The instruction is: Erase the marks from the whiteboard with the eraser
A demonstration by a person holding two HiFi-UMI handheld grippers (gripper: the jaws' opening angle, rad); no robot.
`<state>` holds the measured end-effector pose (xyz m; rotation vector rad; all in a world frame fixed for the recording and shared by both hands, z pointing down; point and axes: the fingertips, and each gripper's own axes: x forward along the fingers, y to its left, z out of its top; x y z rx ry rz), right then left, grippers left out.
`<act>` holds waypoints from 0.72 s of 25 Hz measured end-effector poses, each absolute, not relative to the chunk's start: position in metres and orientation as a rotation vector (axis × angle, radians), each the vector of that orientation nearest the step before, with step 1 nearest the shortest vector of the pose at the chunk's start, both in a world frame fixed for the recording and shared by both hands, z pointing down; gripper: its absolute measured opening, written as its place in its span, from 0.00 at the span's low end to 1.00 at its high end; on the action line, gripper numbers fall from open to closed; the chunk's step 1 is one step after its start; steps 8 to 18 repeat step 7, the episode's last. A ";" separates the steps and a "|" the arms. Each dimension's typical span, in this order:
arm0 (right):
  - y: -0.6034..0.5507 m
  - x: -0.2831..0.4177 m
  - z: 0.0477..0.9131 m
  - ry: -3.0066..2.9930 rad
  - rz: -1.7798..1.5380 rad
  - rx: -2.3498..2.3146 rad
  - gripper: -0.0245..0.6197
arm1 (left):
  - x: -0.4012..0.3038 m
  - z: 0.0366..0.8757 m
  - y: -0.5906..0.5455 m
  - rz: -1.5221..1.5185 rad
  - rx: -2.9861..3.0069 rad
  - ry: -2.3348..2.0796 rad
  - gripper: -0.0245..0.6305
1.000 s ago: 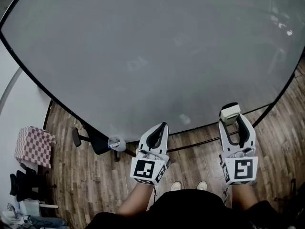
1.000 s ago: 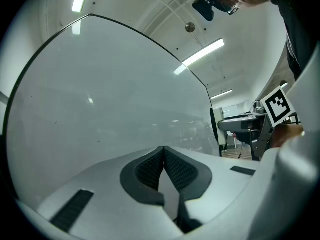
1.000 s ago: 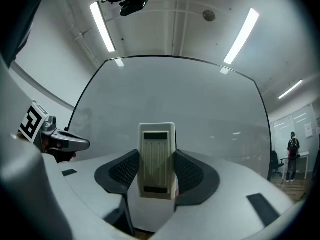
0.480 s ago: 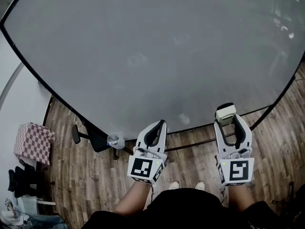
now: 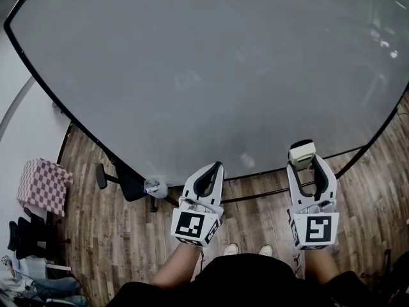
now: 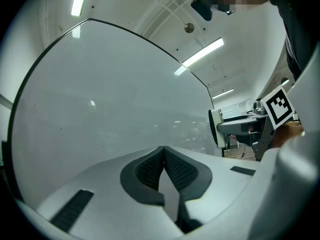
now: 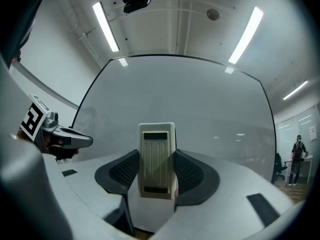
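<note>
A large grey-white whiteboard [image 5: 211, 62] fills most of the head view; I can make out only a few faint smudges on it. My right gripper [image 5: 304, 160] is shut on a cream eraser [image 5: 301, 151], held just below the board's lower edge. In the right gripper view the eraser [image 7: 157, 160] stands upright between the jaw pads, facing the whiteboard [image 7: 200, 109]. My left gripper [image 5: 213, 171] is shut with nothing in it, its tips near the board's bottom edge. The left gripper view shows the pads [image 6: 150, 170] pressed together before the whiteboard [image 6: 100, 109].
The board stands on a black frame with feet [image 5: 128, 184] on a wooden floor [image 5: 115, 235]. A checkered pink cloth [image 5: 43, 185] and dark clutter [image 5: 25, 242] lie at the far left. A person [image 7: 298, 154] stands far off at the right.
Both grippers have drifted slightly left and down in the head view. The eraser stays held in the right gripper.
</note>
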<state>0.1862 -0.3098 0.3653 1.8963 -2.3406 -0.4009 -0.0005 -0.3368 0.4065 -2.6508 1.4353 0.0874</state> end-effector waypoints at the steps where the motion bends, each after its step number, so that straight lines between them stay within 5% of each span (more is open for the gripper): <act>1: -0.311 0.186 0.365 -2.341 -0.399 1.896 0.42 | -0.001 0.407 -0.337 0.088 -2.649 1.437 0.07; 18: -0.319 0.181 0.367 -2.347 -0.400 1.889 0.42 | -0.007 0.409 -0.344 0.082 -2.645 1.450 0.07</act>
